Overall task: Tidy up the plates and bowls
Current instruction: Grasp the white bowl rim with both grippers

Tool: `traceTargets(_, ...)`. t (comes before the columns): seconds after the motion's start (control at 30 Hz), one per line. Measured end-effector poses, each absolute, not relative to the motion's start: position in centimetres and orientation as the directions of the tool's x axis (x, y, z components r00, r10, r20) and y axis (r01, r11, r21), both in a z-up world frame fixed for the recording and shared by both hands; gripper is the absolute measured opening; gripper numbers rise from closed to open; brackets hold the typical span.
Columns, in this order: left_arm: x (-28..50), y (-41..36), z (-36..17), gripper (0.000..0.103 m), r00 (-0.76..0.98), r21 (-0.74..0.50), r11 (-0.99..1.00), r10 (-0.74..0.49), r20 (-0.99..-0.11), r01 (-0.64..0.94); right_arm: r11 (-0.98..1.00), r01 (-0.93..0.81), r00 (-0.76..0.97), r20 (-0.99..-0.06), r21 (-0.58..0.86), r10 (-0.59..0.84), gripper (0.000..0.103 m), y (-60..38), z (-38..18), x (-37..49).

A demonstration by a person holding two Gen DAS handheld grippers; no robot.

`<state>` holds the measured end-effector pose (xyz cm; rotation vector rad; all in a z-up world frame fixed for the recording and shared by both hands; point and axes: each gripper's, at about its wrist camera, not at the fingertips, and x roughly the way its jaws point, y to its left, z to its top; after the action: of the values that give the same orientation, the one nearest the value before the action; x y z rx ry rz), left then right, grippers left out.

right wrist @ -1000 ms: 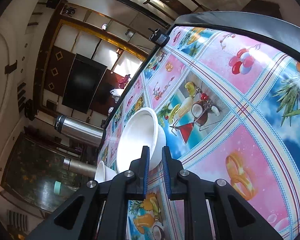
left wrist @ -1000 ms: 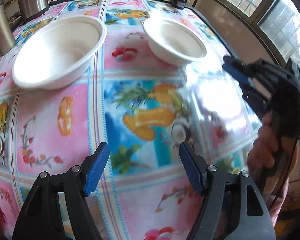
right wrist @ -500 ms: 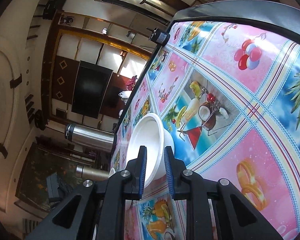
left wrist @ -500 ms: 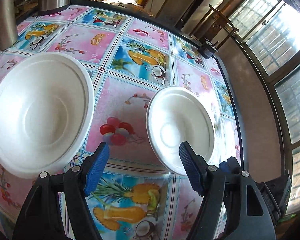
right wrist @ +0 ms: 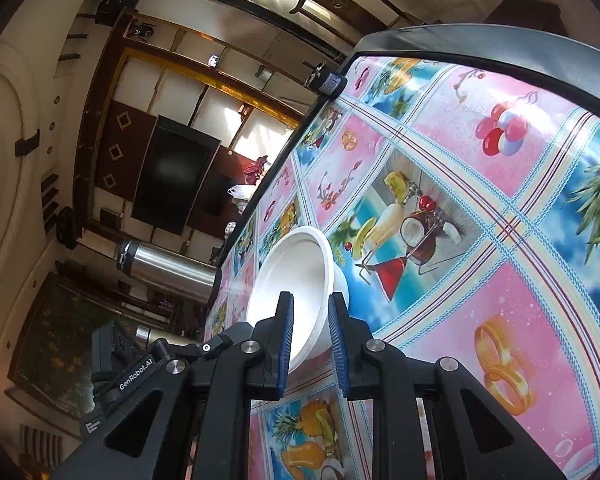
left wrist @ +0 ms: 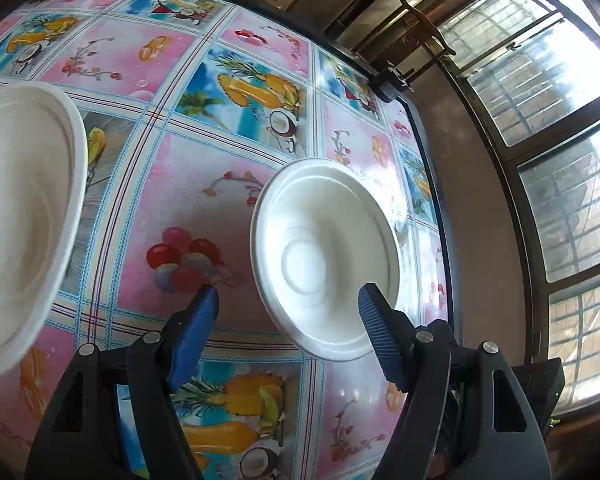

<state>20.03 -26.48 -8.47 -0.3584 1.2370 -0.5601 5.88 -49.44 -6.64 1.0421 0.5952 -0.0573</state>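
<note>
A small white bowl [left wrist: 324, 256] sits upright on the fruit-print tablecloth [left wrist: 172, 184], just ahead of my left gripper [left wrist: 288, 304]. That gripper is open and empty, and its right finger overlaps the bowl's near rim in the image. A larger white bowl [left wrist: 20, 220] stands apart at the left edge of the view. In the right wrist view the small bowl [right wrist: 300, 276] lies just beyond my right gripper [right wrist: 310, 320]. Its pads stand a narrow gap apart with nothing gripped between them. The left wrist view shows no finger on the bowl.
The table's dark right edge [left wrist: 432, 184] runs close to the small bowl, with floor and windows beyond. A small black device [left wrist: 392, 80] sits at the far corner. A steel flask [right wrist: 168, 272] stands at the table's far side. The left gripper body [right wrist: 116, 364] shows beside the right one.
My left gripper has advanced and swung right, so the small bowl now lies right at its fingertips. The right gripper has drawn closer to the same bowl. Both bowls stay in place.
</note>
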Motion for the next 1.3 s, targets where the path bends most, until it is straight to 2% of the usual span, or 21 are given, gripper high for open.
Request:
traceTargets(0.1,20.3,-26.3,-7.8,0.073,0.221,-0.549,0.806,-0.590,-0.777,0.223,0.540,0.329,0.843,-0.498,0.775,0.202,0.024,-49.3,-6.2,6.0)
traceTargets(0.17,20.7,-26.3,-8.0,0.073,0.206,-0.540,0.810,-0.583,-0.786,0.230,0.552,0.338,0.839,-0.510,0.762,0.190,0.033,-49.3,-6.1,6.4)
traceTargets(0.2,20.9,-26.3,-8.4,0.073,0.193,-0.546,0.807,-0.586,-0.787,0.226,0.565,0.345,0.830,-0.524,0.750,0.188,0.034,-49.3,-6.1,6.8)
traceTargets(0.43,22.0,-25.5,-9.1,0.073,0.139,-0.618,0.760,-0.646,-0.750,0.202,0.540,0.390,0.801,-0.564,0.746,0.200,0.034,-50.5,-6.8,9.5)
traceTargets(0.9,21.6,-26.3,-8.9,0.073,0.186,-0.633,0.724,-0.685,-0.704,0.272,0.540,0.387,0.786,-0.573,0.747,0.230,0.034,-49.5,-7.5,9.8)
traceTargets(1.17,21.8,-25.8,-8.5,0.072,0.245,-0.600,0.754,-0.655,-0.715,0.267,0.552,0.384,0.780,-0.580,0.740,0.234,0.034,-49.0,-7.3,10.3)
traceTargets(1.3,22.0,-25.6,-8.7,0.059,0.254,-0.596,0.760,-0.649,-0.717,0.260,0.546,0.389,0.781,-0.580,0.742,0.231,0.034,-49.1,-7.4,10.1)
